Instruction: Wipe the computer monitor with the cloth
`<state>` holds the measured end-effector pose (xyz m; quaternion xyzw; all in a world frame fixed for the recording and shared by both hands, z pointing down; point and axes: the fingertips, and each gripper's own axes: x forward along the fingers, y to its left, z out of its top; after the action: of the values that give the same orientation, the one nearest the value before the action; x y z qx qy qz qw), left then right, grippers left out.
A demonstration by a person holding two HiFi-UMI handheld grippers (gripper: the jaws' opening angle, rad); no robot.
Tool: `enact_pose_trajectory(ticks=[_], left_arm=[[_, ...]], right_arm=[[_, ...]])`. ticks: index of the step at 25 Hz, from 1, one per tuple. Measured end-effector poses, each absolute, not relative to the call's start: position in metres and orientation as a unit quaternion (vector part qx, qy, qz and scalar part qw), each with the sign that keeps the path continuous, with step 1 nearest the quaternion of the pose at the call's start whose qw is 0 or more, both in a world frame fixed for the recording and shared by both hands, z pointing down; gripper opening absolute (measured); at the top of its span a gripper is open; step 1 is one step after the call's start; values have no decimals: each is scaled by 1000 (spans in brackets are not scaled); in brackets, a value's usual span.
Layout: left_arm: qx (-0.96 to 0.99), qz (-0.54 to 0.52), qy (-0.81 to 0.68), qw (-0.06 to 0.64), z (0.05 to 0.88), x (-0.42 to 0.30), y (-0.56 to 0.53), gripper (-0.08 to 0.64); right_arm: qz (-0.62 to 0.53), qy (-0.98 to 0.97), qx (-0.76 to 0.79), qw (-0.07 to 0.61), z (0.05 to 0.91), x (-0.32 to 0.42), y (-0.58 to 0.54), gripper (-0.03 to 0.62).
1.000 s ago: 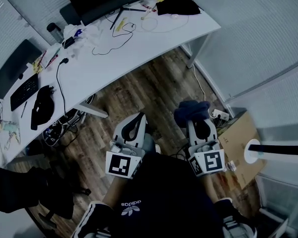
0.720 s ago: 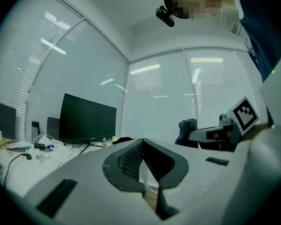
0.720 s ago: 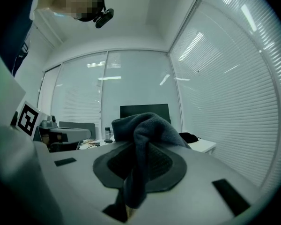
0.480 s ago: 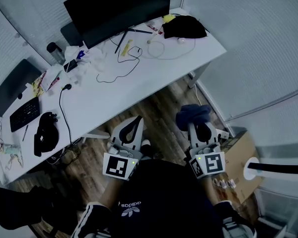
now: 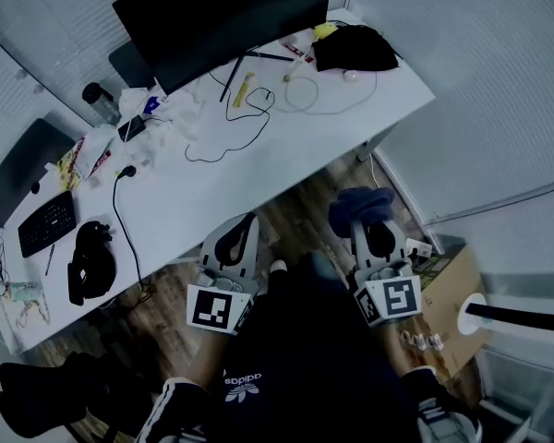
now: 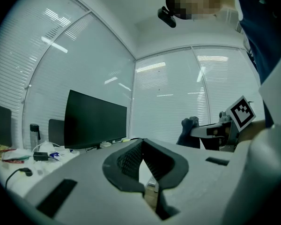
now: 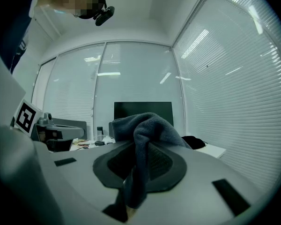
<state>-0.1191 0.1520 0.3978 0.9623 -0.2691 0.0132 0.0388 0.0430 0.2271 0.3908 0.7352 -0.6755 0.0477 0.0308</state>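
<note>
The black computer monitor (image 5: 223, 18) stands at the back of the white desk (image 5: 212, 187); it also shows in the left gripper view as a dark monitor (image 6: 95, 121) and in the right gripper view as a distant monitor (image 7: 143, 108). A dark blue cloth (image 5: 360, 205) bunches over the tip of my right gripper (image 5: 364, 223), which is shut on the cloth (image 7: 145, 126). My left gripper (image 5: 248, 220) is shut with nothing in it, its jaws meeting in the left gripper view (image 6: 141, 148). Both grippers hang over the wooden floor, short of the desk's front edge.
On the desk lie loose cables (image 5: 223, 132), a black bag (image 5: 355, 50), a bottle (image 5: 96, 99), a keyboard (image 5: 46, 222) and a black headset-like item (image 5: 92, 261). A second screen (image 5: 23, 150) stands left. A cardboard box (image 5: 446, 289) sits right; a chair (image 5: 37, 397) at lower left.
The desk and monitor have slid lower and nearer in the head view as the person moves towards them. Both grippers stay shut, the cloth still in the right one.
</note>
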Motion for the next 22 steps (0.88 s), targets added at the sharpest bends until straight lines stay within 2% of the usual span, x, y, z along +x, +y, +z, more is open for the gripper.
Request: enact_pose_trajectory(ticks=[10,22], left_arm=[[952,26,-303,42,409,-98,94,5],[923,11,-382,42,397,-12,-9,6]], right_arm=[[51,-697,715,26,400,72,156,49],[40,-741,669,24,387,181,34,49]])
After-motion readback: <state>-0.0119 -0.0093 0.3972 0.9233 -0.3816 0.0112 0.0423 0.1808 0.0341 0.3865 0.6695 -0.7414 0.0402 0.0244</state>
